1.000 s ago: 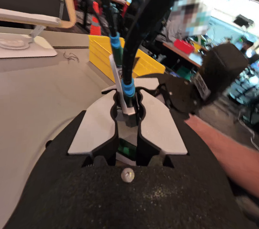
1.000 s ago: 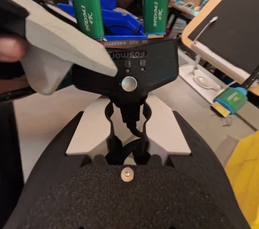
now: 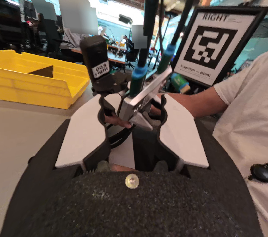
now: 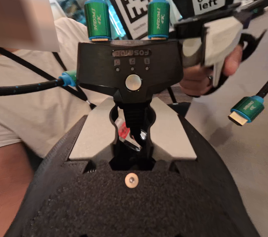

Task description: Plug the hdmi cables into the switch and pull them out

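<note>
Black switch (image 4: 129, 63), ports facing away

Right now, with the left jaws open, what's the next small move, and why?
Probably take the left gripper to the loose plug hanging beside the switch and close on its green shell. The left jaws stand open and empty, the right gripper holds the switch by its cable neck, and two seated plugs occupy the top edge with a gap between them.

Black switch (image 4: 129, 61) held upright off the table, round silver button facing the right wrist camera. Two green, blue-collared HDMI plugs (image 4: 97, 19) (image 4: 158, 19) seated in its top edge. Third green plug (image 4: 247, 109) hanging loose at right, gold tip bare.
</note>
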Demonstrator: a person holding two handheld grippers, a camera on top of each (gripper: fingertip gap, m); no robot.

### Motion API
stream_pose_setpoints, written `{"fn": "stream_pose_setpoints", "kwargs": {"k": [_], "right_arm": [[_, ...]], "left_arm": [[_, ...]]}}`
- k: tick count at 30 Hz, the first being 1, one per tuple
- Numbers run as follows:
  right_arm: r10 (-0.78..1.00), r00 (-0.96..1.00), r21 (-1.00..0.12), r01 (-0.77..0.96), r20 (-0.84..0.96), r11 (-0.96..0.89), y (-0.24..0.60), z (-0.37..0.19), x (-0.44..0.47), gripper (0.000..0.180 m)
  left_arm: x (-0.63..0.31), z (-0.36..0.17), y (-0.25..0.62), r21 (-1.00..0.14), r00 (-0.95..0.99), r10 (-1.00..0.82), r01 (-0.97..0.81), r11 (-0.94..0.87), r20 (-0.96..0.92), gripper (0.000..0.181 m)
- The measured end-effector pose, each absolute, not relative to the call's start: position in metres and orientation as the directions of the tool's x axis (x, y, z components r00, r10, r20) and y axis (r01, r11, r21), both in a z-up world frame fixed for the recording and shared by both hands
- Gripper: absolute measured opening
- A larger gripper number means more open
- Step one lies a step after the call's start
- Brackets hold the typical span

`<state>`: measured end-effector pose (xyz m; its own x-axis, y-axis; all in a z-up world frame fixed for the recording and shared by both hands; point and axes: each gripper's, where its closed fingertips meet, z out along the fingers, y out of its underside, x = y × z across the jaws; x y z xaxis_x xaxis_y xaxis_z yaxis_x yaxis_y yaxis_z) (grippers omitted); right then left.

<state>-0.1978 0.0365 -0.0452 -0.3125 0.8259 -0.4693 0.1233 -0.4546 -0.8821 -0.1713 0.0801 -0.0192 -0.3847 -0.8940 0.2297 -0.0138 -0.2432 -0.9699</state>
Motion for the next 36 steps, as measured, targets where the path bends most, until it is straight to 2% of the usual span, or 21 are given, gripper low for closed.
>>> {"fn": "stream_pose_setpoints", "kwargs": {"k": [2, 4, 6, 10, 13, 16, 18, 22, 26, 30, 34, 36], "right_arm": [[0.790, -0.388, -0.874, 0.106, -0.476, -0.474, 0.029, -0.034, -0.194, 0.035], [0.778, -0.402, -0.871, 0.134, -0.483, -0.472, 0.025, -0.036, -0.195, 0.035], [0.797, -0.383, -0.879, 0.104, -0.467, -0.465, 0.030, -0.034, -0.193, 0.036], [0.927, -0.105, -0.932, -0.010, -0.359, -0.362, 0.070, -0.026, -0.180, 0.047], [0.971, 0.223, -0.996, -0.039, -0.086, -0.079, 0.101, -0.004, -0.158, 0.054], [0.891, 0.440, -0.982, 0.187, 0.111, 0.030, 0.116, -0.002, -0.131, 0.056], [0.828, 0.519, -0.961, 0.266, 0.212, 0.079, 0.114, 0.012, -0.109, 0.055], [0.764, 0.573, -0.907, 0.420, 0.298, 0.040, 0.091, 0.028, -0.073, 0.054], [0.776, 0.510, -0.873, 0.476, 0.371, 0.104, 0.063, 0.043, -0.104, 0.055], [0.721, 0.451, -0.751, 0.644, 0.526, 0.145, 0.077, 0.016, -0.149, 0.036], [0.748, 0.404, -0.708, 0.696, 0.526, 0.122, 0.096, -0.023, -0.166, 0.051], [0.733, 0.372, -0.656, 0.743, 0.570, 0.133, 0.103, -0.038, -0.167, 0.051]], "left_arm": [[-0.164, -0.028, 0.075, -0.981, -0.376, -0.907, -0.047, -0.187, 0.191, 0.068], [-0.164, -0.027, 0.066, -0.991, -0.415, -0.901, -0.013, -0.135, 0.128, 0.041], [-0.164, -0.025, 0.068, -0.996, -0.392, -0.916, 0.007, -0.094, 0.083, 0.033], [-0.175, -0.023, 0.087, -0.999, -0.315, -0.949, 0.005, 0.032, -0.032, 0.025], [-0.182, -0.034, 0.101, -0.991, -0.267, -0.956, -0.023, 0.135, -0.124, 0.021], [-0.184, -0.046, 0.109, -0.985, -0.251, -0.955, -0.032, 0.172, -0.159, 0.021], [-0.185, -0.048, 0.116, -0.977, -0.214, -0.957, -0.032, 0.209, -0.197, 0.021], [-0.185, -0.045, 0.137, -0.948, -0.105, -0.947, -0.070, 0.311, -0.304, 0.021], [-0.182, -0.047, 0.148, -0.894, -0.053, -0.905, -0.140, 0.425, -0.421, 0.021], [-0.174, -0.057, 0.141, -0.858, -0.094, -0.878, -0.185, 0.479, -0.470, 0.021], [-0.170, -0.068, 0.126, -0.820, -0.160, -0.848, -0.219, 0.529, -0.505, 0.021], [-0.168, -0.070, 0.120, -0.810, -0.181, -0.839, -0.221, 0.543, -0.513, 0.022]]}}
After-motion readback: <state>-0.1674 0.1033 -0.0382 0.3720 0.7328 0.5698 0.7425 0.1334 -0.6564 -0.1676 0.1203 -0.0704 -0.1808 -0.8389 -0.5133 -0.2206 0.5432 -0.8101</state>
